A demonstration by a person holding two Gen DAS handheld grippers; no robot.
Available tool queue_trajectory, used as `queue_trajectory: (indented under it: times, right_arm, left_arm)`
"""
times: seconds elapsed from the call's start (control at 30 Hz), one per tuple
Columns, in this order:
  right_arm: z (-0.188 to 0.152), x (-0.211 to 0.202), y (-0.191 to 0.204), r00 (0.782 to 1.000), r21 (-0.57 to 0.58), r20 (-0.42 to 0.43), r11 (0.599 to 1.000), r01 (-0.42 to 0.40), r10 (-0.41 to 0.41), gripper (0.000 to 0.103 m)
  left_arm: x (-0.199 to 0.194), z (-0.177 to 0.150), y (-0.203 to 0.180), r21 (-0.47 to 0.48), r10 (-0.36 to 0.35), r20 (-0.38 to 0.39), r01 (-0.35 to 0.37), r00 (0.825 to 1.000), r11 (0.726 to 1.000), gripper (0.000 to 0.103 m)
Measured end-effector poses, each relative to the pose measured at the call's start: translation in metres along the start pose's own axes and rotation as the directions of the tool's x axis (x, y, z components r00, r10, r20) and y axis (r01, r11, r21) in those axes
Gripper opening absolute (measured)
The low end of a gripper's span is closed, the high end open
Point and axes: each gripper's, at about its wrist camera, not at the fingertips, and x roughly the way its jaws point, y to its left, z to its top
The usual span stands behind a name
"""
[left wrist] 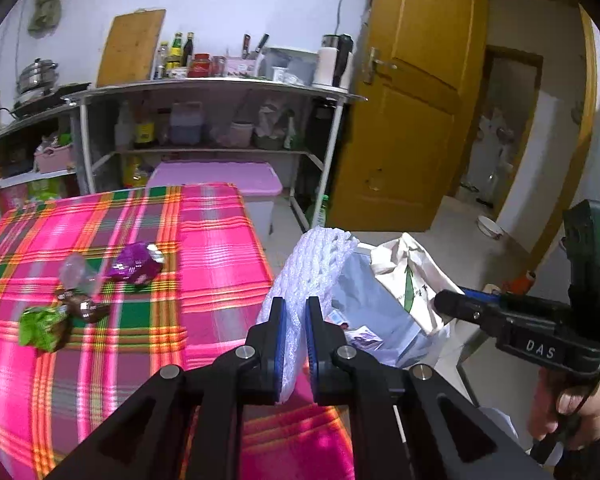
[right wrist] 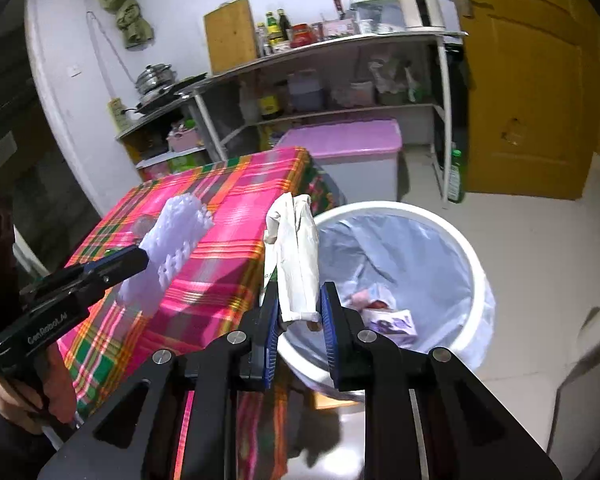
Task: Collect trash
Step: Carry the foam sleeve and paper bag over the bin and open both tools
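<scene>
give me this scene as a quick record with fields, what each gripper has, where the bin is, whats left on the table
left gripper: shut on white foam net
right gripper: shut on crumpled white paper bag
trash bin: white, lined with a pale bag, on the floor beside the table, some packets already inside
table: pink plaid cloth
left on table: purple wrapper, green wrapper, brown wrapper, clear plastic piece

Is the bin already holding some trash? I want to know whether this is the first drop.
Yes: the right wrist view shows a purple-and-white packet lying inside the lined white bin.
</scene>
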Motion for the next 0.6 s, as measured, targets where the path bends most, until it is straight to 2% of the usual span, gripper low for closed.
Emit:
queue_trajectory:
  times: [0.47, 0.6]
  right_arm:
    - [-0.002, 0.025, -0.043, 0.997, 0.069, -0.059, 0.997, 0.046, -0.042, 0.021]
    - [-0.003, 0.034, -0.05, 0.996, 0.087, -0.082, 0.995, 0.051, -0.044, 0.024]
  left_arm:
    - [0.069, 0.005, -0.025, 0.01, -0.058, -0.09, 0.059, 0.994, 0.998, 0.011]
    - [0.084, 0.004, -0.029, 0.004, -0.069, -0.109, 0.07, 0.992, 0.998, 0.011]
